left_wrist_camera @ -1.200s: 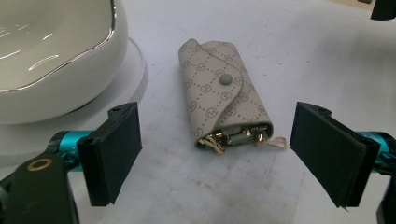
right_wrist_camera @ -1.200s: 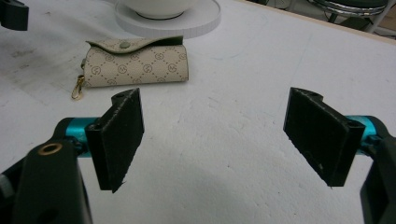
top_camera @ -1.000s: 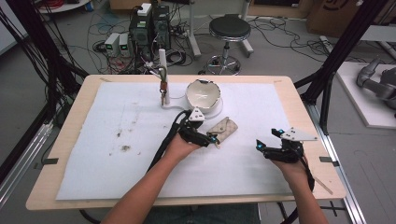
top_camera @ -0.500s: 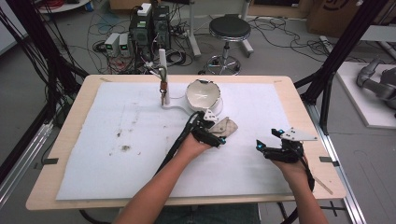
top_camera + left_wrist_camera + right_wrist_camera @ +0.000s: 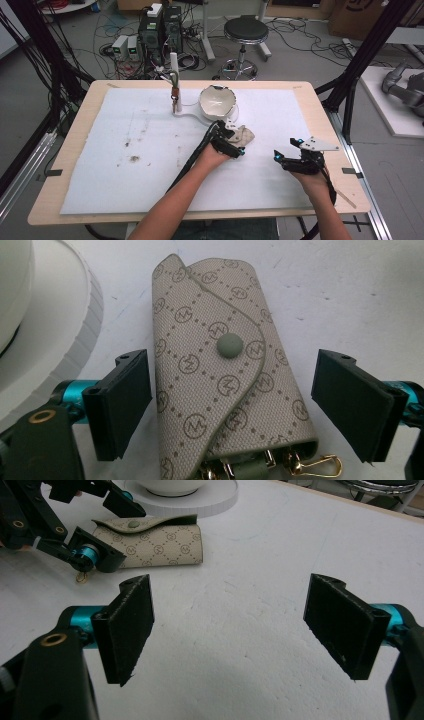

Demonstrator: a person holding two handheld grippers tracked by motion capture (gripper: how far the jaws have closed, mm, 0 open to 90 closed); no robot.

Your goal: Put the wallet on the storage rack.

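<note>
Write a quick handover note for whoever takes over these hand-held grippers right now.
Left hand-held gripper: open, jaws on either side of the key pouch, not yet closed on it.
Right hand-held gripper: open, holding nothing, over bare mat.
Pouch lies flat, snapped shut, on the white mat beside the bowl on its white base.
Done: left gripper lined up on the pouch.
Left: probably close and lift it.

right gripper (image 5: 227,630) fingers (image 5: 127,627) spread wide over bare white desk (image 5: 260,570); beyond, left gripper (image 5: 107,530) straddles the beige monogram key pouch (image 5: 155,542), white dish base (image 5: 200,500) behind it
</note>
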